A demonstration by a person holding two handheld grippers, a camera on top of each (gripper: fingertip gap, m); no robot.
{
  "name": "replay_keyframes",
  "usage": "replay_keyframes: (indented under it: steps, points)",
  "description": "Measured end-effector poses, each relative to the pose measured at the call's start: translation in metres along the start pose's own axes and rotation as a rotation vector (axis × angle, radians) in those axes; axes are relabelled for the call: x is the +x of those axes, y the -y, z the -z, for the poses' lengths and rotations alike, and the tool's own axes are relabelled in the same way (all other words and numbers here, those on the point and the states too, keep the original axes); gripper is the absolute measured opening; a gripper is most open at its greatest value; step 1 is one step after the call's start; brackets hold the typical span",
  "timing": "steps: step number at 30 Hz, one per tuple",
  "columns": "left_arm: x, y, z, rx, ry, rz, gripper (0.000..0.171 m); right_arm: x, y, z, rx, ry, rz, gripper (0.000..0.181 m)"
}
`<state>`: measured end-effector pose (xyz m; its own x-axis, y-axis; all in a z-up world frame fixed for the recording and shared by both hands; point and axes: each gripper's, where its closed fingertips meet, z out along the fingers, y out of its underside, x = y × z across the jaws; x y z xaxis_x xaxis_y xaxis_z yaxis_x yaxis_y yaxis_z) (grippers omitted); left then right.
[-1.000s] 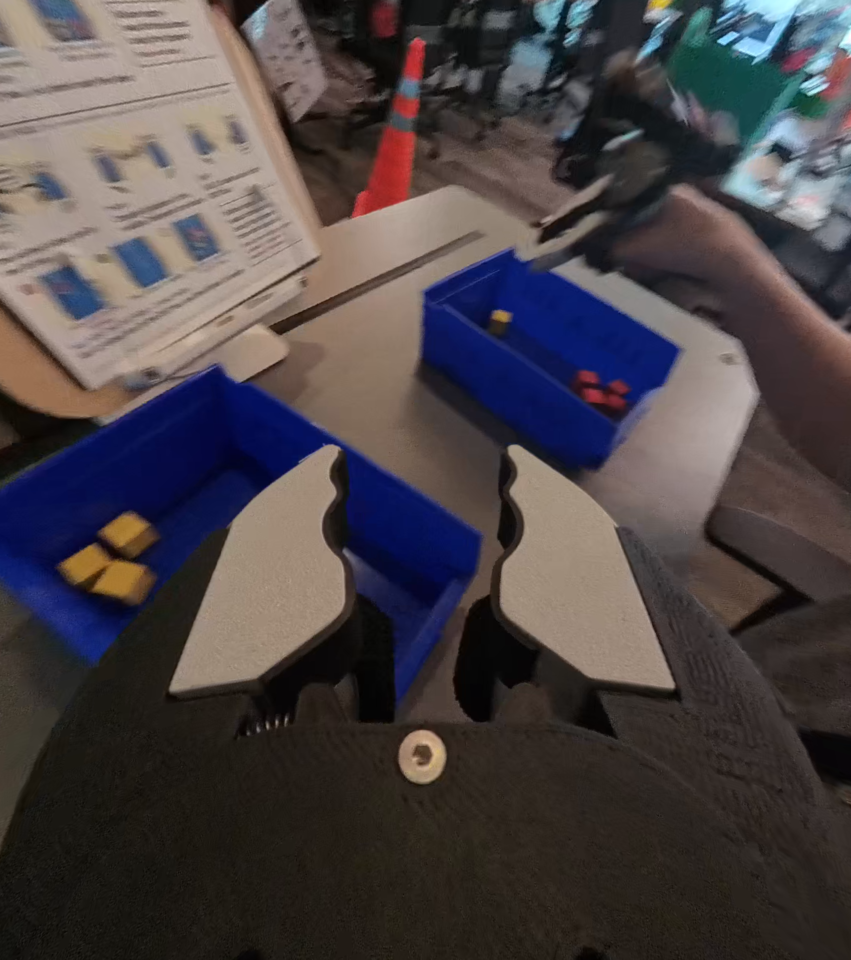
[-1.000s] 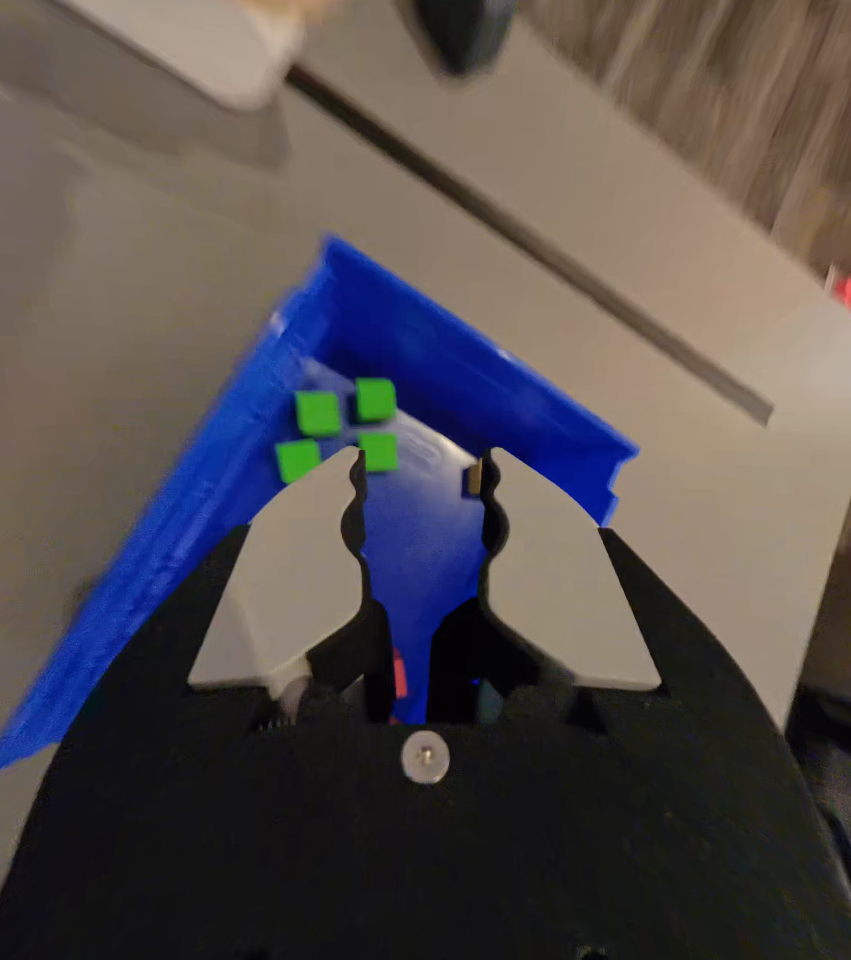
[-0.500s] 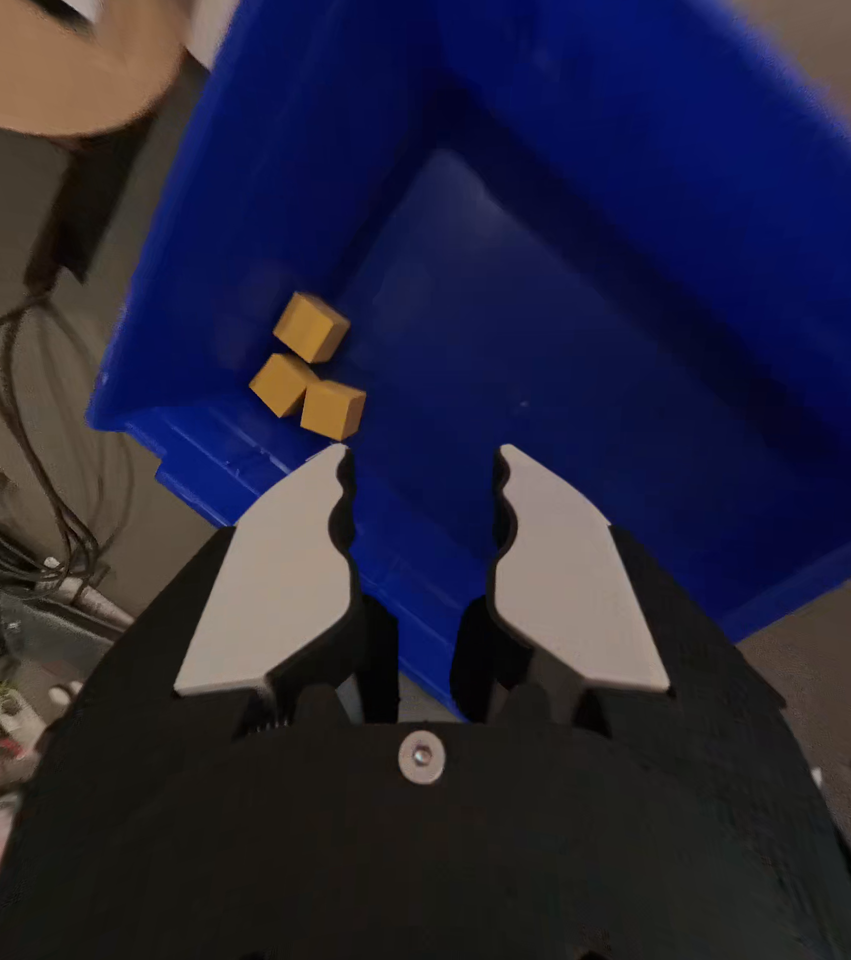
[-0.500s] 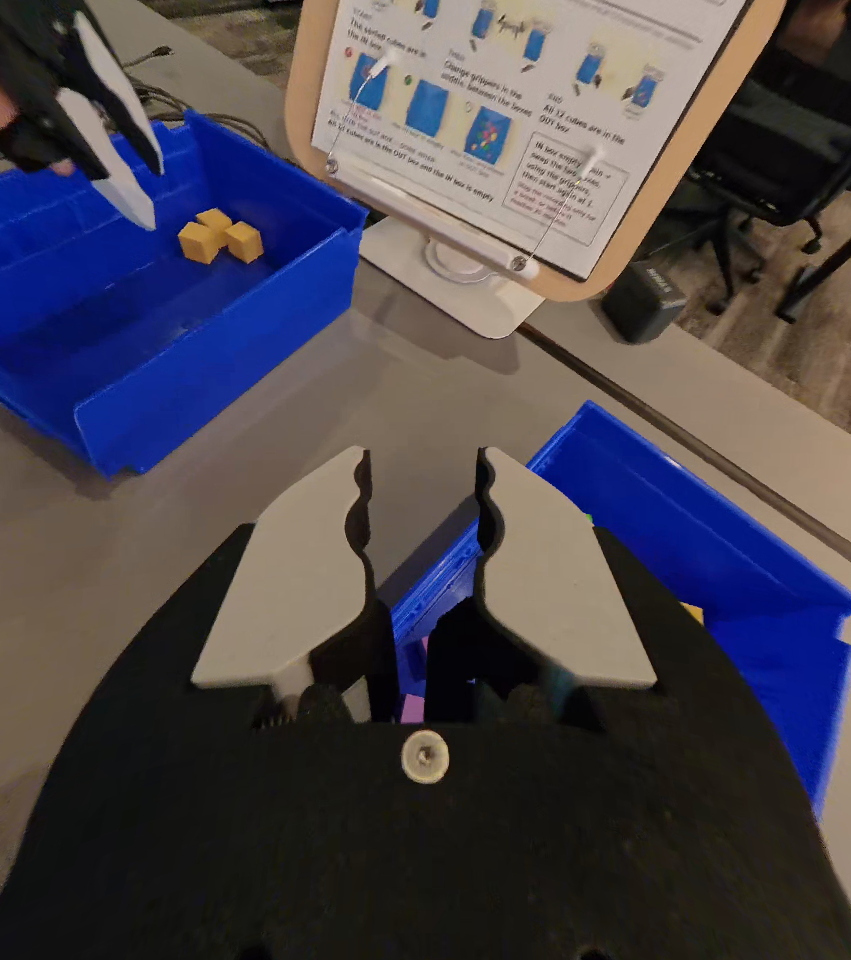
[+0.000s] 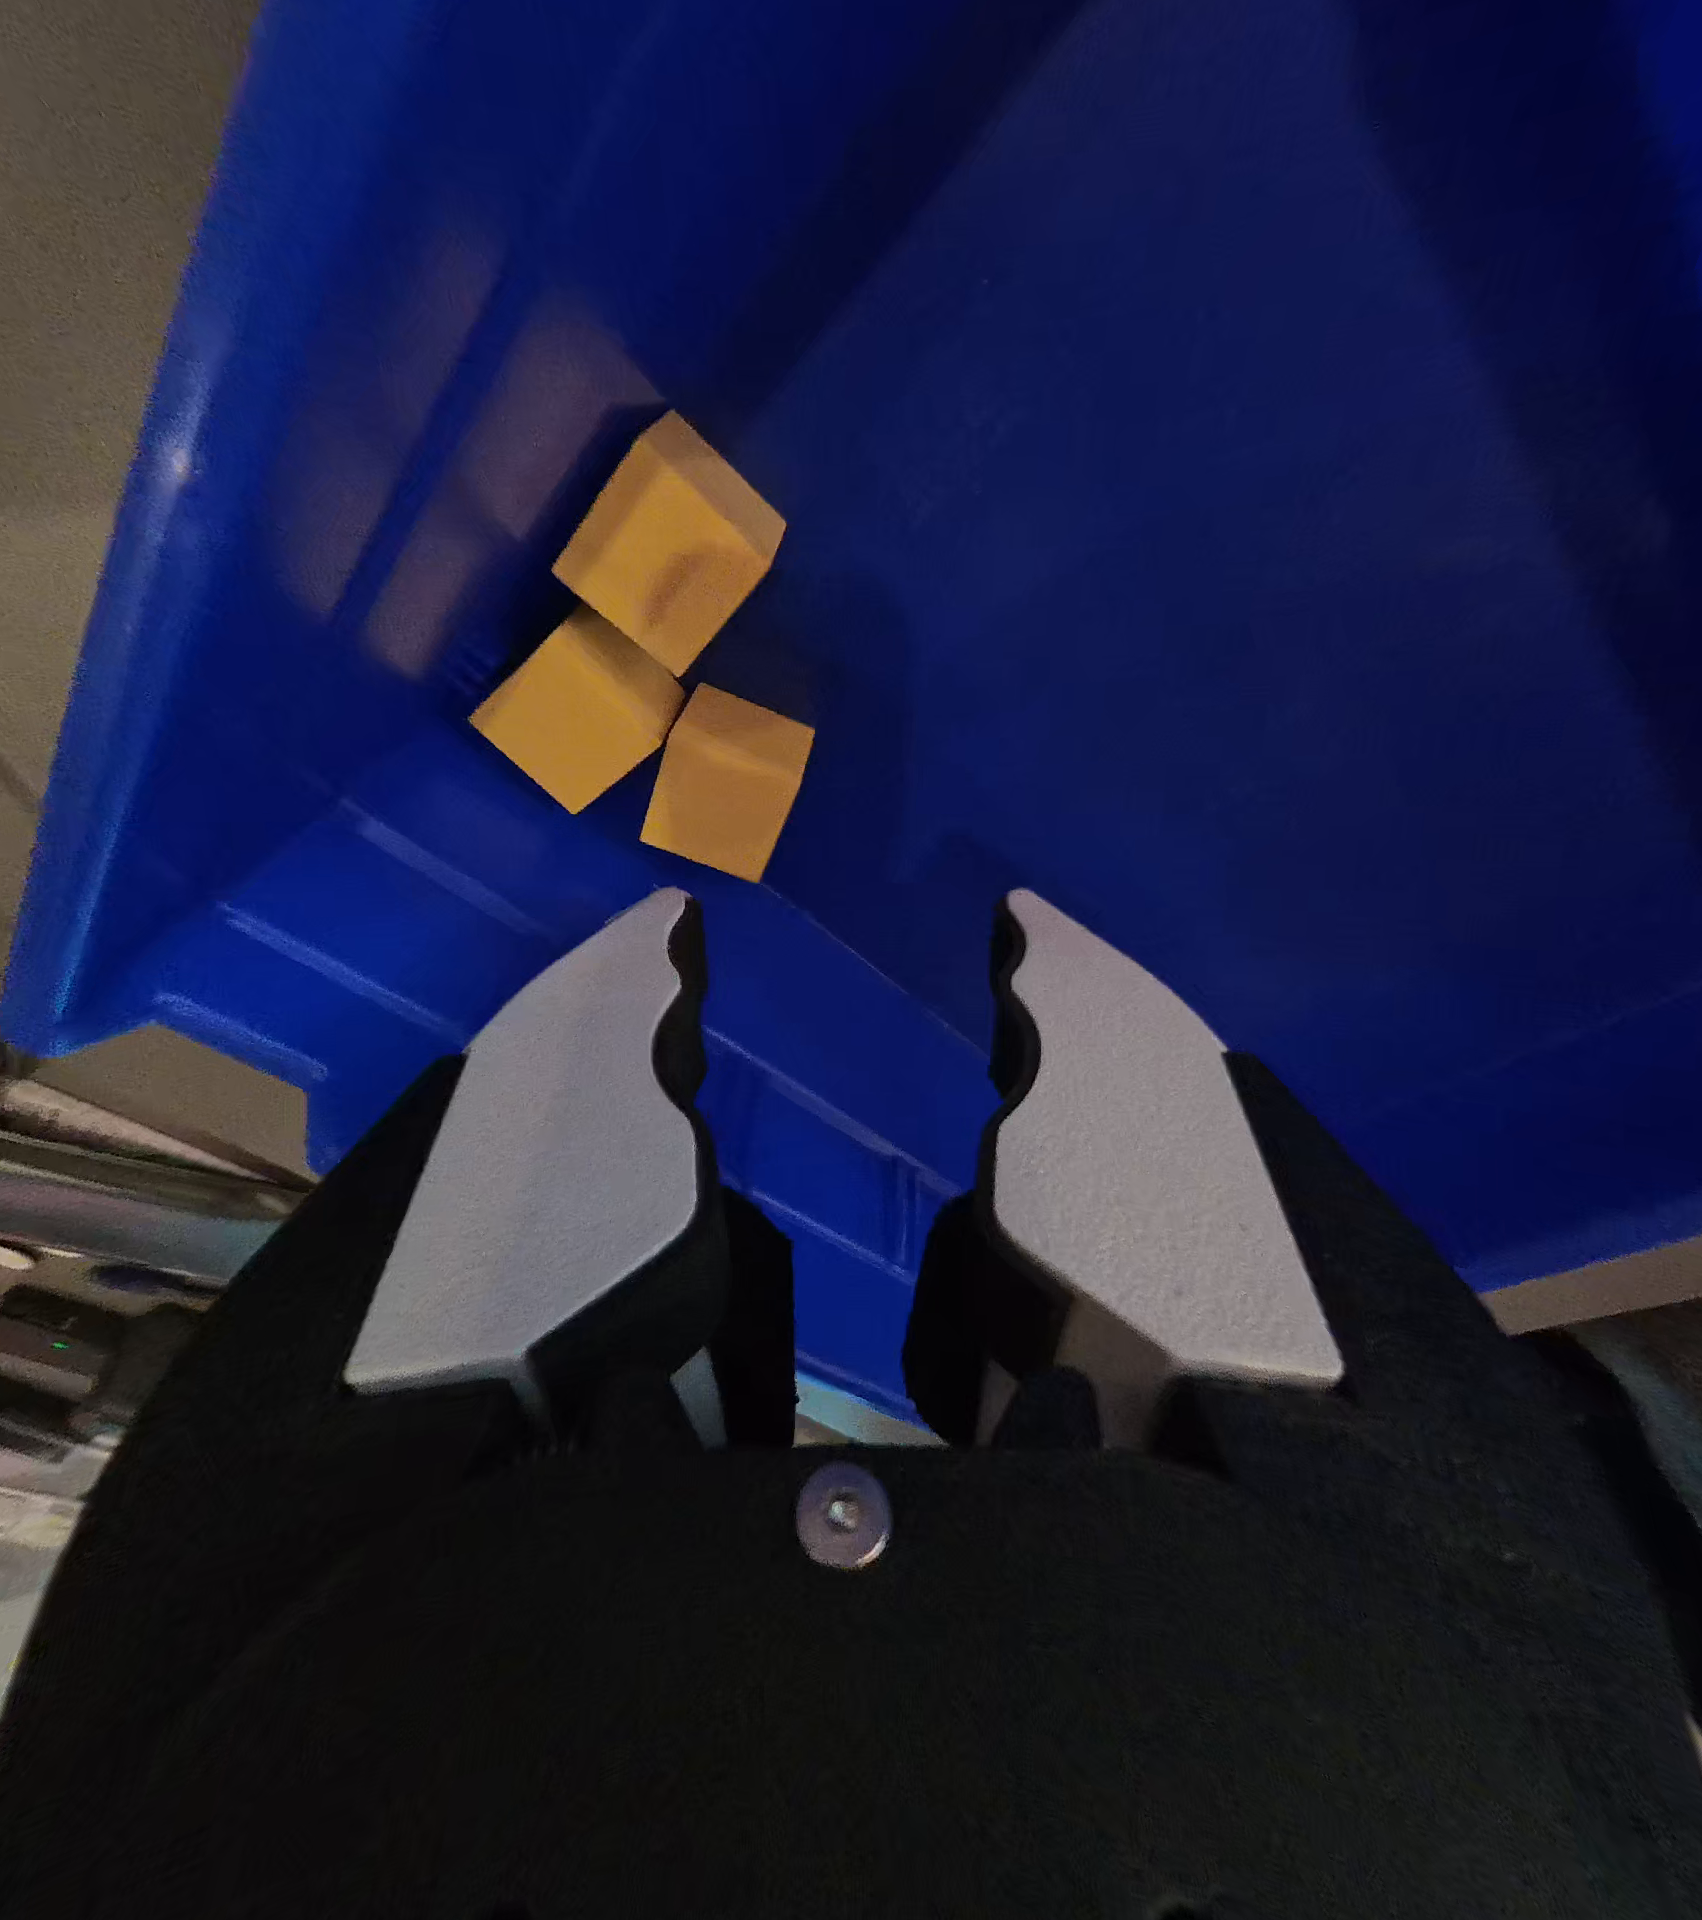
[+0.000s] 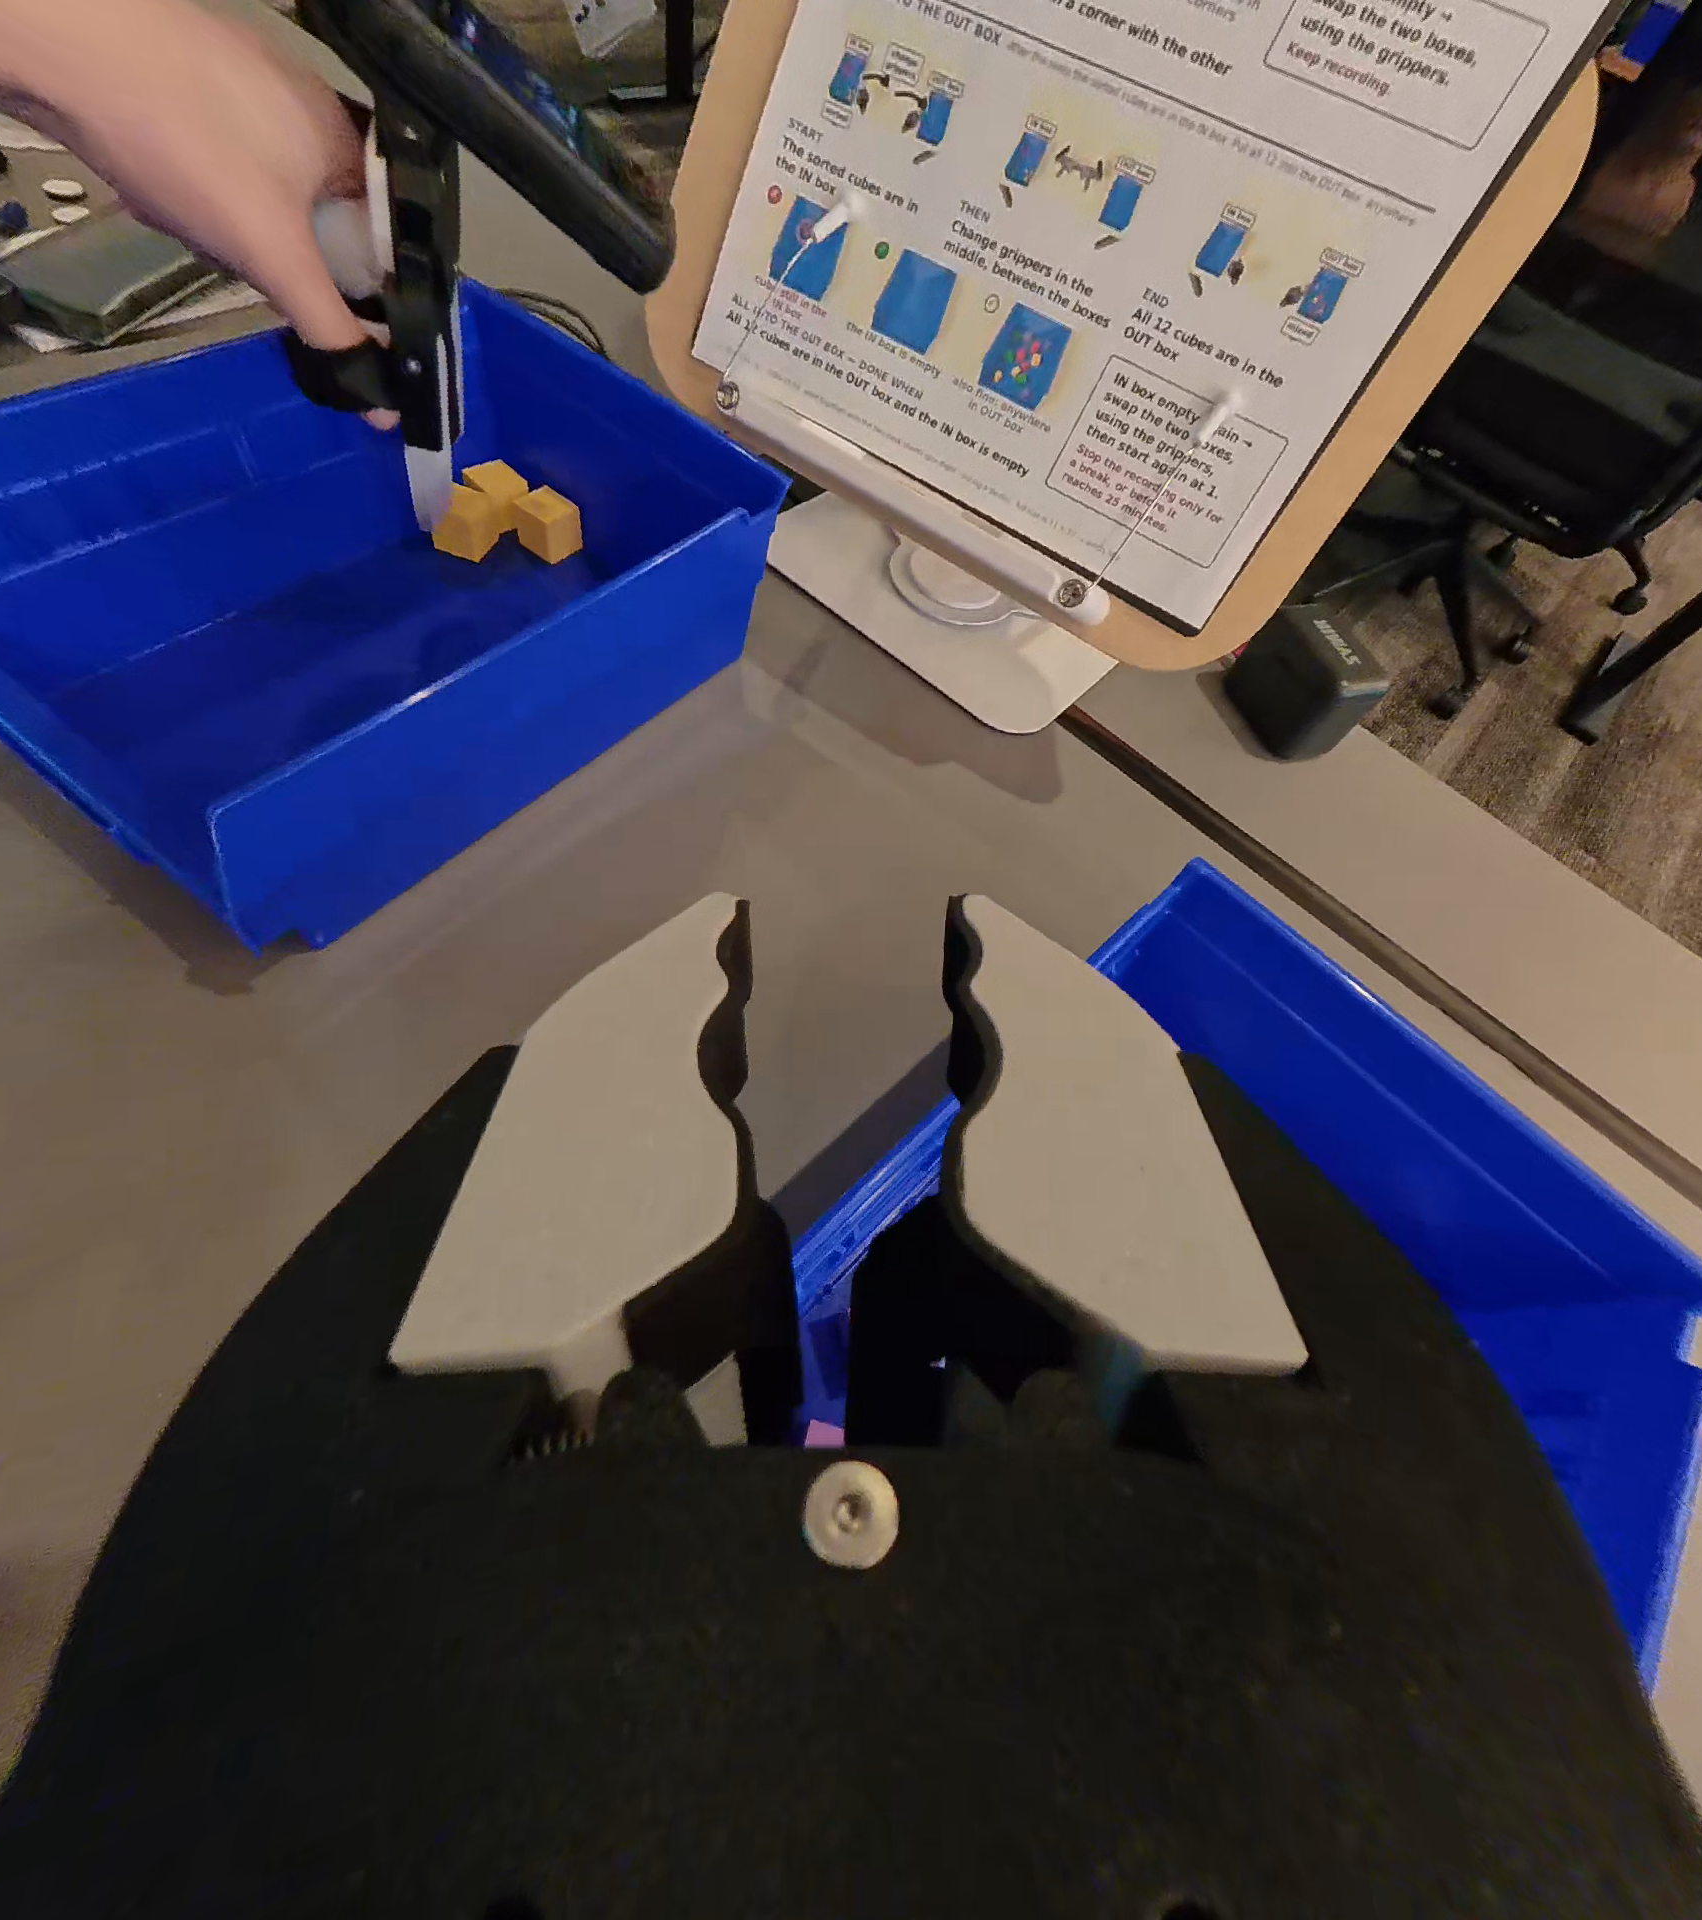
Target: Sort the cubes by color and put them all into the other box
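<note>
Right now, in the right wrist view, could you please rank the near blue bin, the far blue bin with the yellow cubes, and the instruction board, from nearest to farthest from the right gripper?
1. Near blue bin: directly under and right of the right gripper, which is open.
2. Far blue bin: ahead to the left, holding yellow cubes; the left gripper reaches into it.
3. Instruction board: ahead to the right, at the table's back edge.

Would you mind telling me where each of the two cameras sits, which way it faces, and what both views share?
Left wrist view: on the left gripper, looking steeply down into a blue bin at three yellow cubes; its own open fingers show.
Right wrist view: on the right gripper, facing across the grey table over a second blue bin toward an instruction board; open fingers show.
Shared: the bin with the cubes; the right view also shows the left gripper and the hand.
</note>
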<state>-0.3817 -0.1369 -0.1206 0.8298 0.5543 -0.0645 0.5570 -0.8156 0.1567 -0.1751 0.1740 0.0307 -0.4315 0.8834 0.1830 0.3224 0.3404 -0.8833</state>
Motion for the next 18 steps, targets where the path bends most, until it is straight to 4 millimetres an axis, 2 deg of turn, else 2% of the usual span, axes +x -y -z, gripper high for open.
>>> replay_keyframes:
  steps: [14,18]
  points:
    - [-0.015,0.0,-0.018,-0.063,0.041,-0.044,0.054,-0.004,0.007,0.006,0.037,0.007,0.016,0.033]
    - [-0.015,0.001,-0.019,-0.076,0.052,-0.063,0.044,-0.005,0.008,0.006,0.04,0.005,0.022,0.033]
